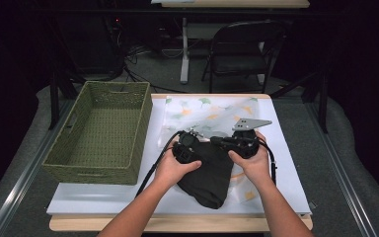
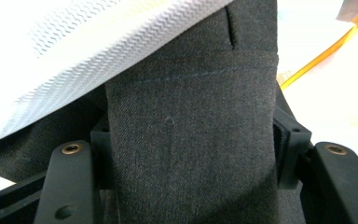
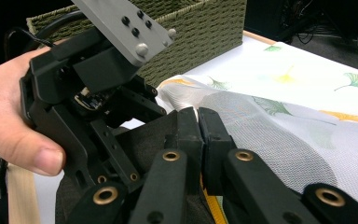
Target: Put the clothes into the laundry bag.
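A dark grey folded garment lies on the white mat near the table's front, partly on a white mesh bag printed with leaves. My left gripper sits at the garment's upper left edge. In its own view a band of the dark cloth runs between the spread jaws of the left gripper, under the mesh. My right gripper points left toward it. Its fingertips are closed together where the dark cloth meets the mesh; whether they pinch fabric is hidden.
A green woven basket stands at the table's left, just behind the left gripper's body. A yellow zipper shows under the right jaws. A folding chair and cables lie beyond the far table edge.
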Demonstrator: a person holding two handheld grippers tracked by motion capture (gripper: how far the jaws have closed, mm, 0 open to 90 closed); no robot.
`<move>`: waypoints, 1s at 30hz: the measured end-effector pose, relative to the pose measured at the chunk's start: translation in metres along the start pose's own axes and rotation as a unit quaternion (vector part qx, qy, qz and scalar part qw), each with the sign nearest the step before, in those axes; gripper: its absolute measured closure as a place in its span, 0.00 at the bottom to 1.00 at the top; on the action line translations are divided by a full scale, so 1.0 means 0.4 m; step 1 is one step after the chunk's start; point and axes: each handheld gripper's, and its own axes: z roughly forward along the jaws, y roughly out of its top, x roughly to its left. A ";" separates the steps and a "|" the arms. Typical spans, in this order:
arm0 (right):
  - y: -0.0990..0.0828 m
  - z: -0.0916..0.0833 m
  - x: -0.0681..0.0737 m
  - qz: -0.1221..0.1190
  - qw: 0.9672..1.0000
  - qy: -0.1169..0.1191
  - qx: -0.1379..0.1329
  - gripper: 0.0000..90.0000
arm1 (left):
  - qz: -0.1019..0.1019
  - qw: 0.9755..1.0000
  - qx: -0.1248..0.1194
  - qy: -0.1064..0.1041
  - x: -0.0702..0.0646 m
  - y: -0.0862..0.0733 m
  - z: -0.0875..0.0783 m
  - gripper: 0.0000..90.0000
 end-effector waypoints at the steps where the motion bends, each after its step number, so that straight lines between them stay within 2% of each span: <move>1: 0.000 0.000 0.000 0.001 1.000 0.000 0.001 0.98 | -0.005 1.000 -0.002 -0.003 -0.001 0.000 -0.001 0.39; 2: 0.000 0.001 -0.001 0.000 1.000 0.001 0.001 0.98 | -0.010 1.000 -0.002 -0.004 -0.004 -0.001 -0.003 0.38; 7: -0.001 0.002 -0.001 0.001 1.000 0.000 0.001 0.98 | -0.007 1.000 -0.001 -0.002 -0.010 -0.002 -0.023 0.35; 12: -0.001 0.002 -0.001 0.000 1.000 -0.001 0.000 0.98 | 0.009 1.000 -0.005 -0.001 -0.019 -0.010 -0.048 0.34; 16: -0.001 0.002 -0.002 0.003 1.000 -0.001 -0.001 0.98 | 0.018 1.000 -0.008 -0.014 -0.028 -0.021 -0.067 0.32; 18: -0.001 0.001 -0.002 0.001 1.000 -0.001 0.000 0.98 | 0.018 1.000 -0.006 -0.013 -0.030 -0.027 -0.073 0.31; 25: -0.001 0.001 -0.001 -0.001 1.000 -0.002 0.000 0.98 | 0.019 1.000 -0.005 -0.013 -0.032 -0.051 -0.086 0.30; 30: -0.001 0.002 -0.001 0.000 1.000 -0.002 0.000 0.98 | 0.026 1.000 0.008 -0.005 -0.032 -0.072 -0.079 0.28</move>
